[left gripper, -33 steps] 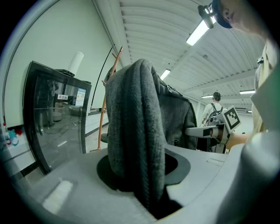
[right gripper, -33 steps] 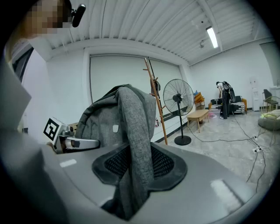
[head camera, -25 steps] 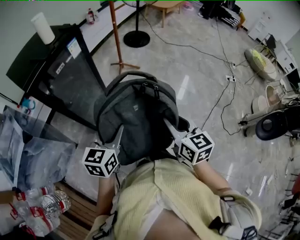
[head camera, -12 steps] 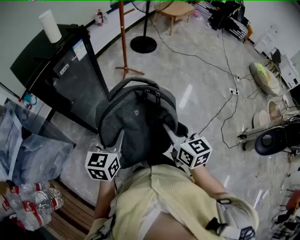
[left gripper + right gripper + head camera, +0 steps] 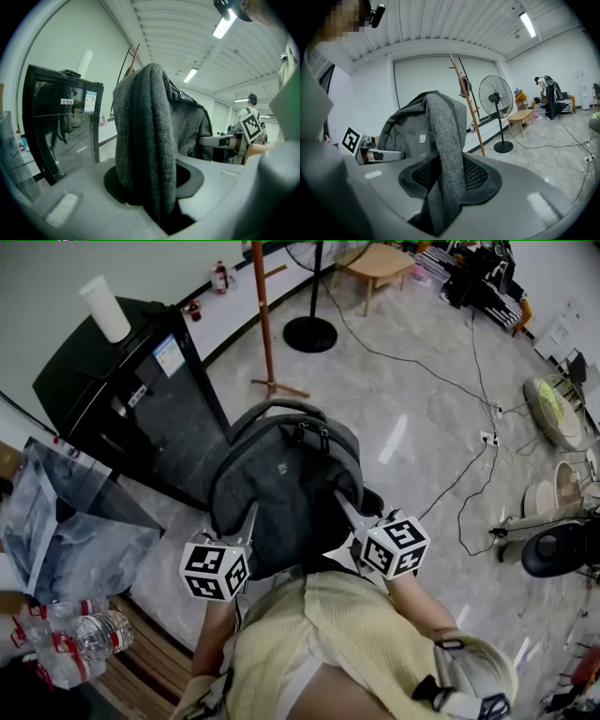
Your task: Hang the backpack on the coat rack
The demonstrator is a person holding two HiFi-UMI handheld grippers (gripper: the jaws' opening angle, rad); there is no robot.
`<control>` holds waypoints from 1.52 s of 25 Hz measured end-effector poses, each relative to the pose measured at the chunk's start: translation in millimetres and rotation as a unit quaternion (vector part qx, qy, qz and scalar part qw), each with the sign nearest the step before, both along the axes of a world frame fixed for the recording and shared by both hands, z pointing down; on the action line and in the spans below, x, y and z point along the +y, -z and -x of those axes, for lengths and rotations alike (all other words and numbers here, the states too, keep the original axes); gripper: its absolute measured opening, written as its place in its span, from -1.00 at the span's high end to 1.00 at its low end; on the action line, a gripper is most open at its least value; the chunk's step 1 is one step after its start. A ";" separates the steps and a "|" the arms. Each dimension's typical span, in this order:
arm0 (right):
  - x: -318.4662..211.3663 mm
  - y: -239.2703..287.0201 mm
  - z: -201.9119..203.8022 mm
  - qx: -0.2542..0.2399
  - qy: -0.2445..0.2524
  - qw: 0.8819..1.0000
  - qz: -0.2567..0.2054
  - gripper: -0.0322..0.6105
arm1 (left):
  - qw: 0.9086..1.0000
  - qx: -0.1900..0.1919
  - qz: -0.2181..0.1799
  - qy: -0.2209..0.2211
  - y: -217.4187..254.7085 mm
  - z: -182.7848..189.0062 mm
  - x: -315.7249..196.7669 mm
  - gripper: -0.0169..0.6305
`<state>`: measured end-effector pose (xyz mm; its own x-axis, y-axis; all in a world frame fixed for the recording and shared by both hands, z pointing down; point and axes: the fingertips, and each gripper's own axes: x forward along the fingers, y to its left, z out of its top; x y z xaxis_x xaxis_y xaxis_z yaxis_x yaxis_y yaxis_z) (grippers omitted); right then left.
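The pale stone floor filled most of the room. A black glass-fronted cabinet stood at about ten o'clock from the person.

The grey backpack was carried clear of the floor, straight ahead of the person's chest, hanging between the two tools. Its back panel faced the person and its top handle pointed away, towards twelve o'clock.

The wooden coat rack stood upright at twelve o'clock from the bag, well apart from it, a little left of the bag's centre line. I judged the left hand slightly the nearer, so the bag had to travel forward and then be lifted onto a hook.

The left tongs were clenched on one thick shoulder strap at the bag's seven o'clock. The right tongs were clamped on the other strap at its four o'clock, the grey webbing standing up between their pads.
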<state>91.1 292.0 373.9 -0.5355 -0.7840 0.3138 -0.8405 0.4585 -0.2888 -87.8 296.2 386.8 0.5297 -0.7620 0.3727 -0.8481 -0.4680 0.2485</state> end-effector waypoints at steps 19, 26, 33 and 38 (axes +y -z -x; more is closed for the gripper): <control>-106.4 -18.2 -46.9 -0.034 0.019 0.999 0.003 0.51 | 0.999 -0.034 0.003 0.026 -6.7 -47.4 -96.5 0.61; -129.4 -17.2 -56.1 -0.037 0.016 0.999 -0.001 0.51 | 0.999 -0.035 -0.002 0.023 -6.6 -56.1 -122.1 0.61; -155.9 -18.1 -56.1 -0.030 0.012 0.999 -0.002 0.51 | 0.999 -0.031 0.000 0.020 -10.6 -55.3 -153.4 0.61; -190.4 -24.3 -49.2 -0.018 0.006 1.000 -0.005 0.51 | 1.000 -0.021 0.002 0.017 -20.4 -49.2 -189.0 0.61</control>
